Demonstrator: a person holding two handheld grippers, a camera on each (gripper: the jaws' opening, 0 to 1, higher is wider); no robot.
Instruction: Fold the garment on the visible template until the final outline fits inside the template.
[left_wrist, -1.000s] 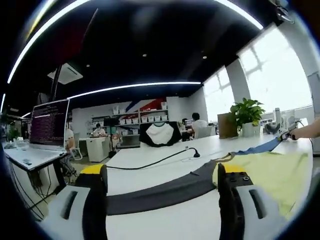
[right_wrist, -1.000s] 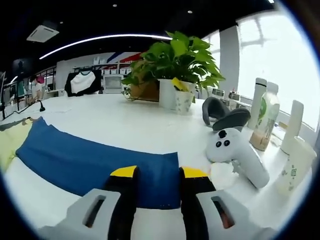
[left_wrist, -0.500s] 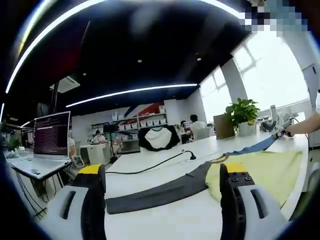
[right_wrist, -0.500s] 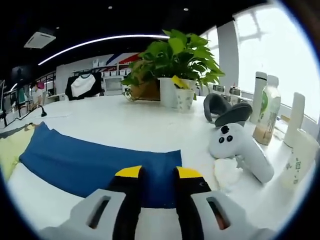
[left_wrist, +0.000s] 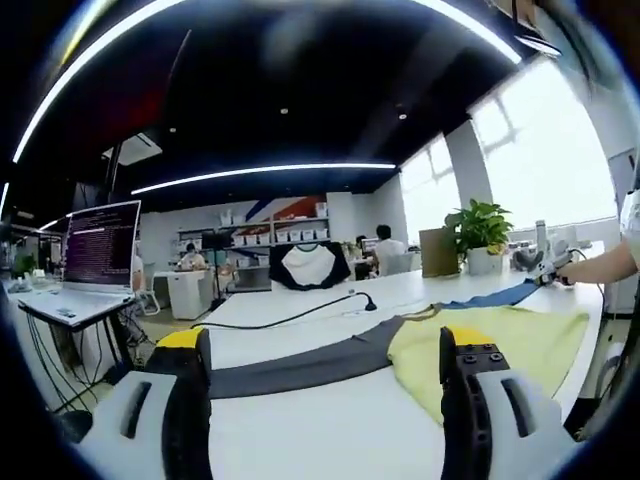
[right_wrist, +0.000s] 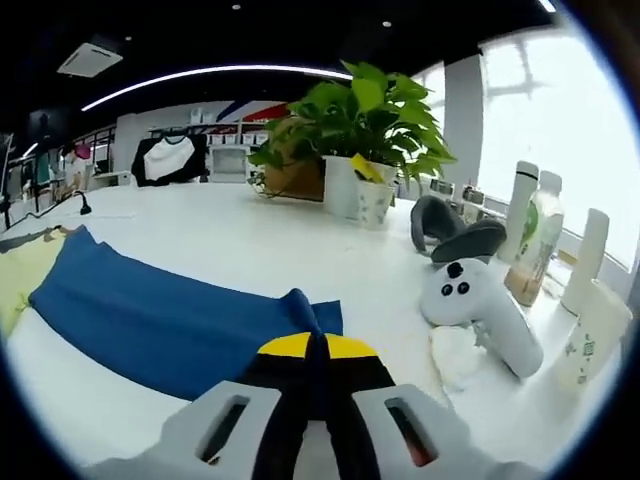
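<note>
Right gripper view: right gripper (right_wrist: 313, 352) clenched on blue sleeve (right_wrist: 150, 315), lower centre.
Left gripper (left_wrist: 325, 380): released.
Progress: garment (left_wrist: 480, 340) unfolded; 0 folds done.

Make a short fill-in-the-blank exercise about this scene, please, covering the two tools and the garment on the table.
1. The right tool is shut on the ____ sleeve of the garment.
2. The left tool stands ____, with the dark grey sleeve lying between its jaws.
3. The body of the garment is ____ in colour.
4. Behind the blue sleeve stands a potted ____ on the white table.

Missing words: blue; open; yellow; plant
</note>
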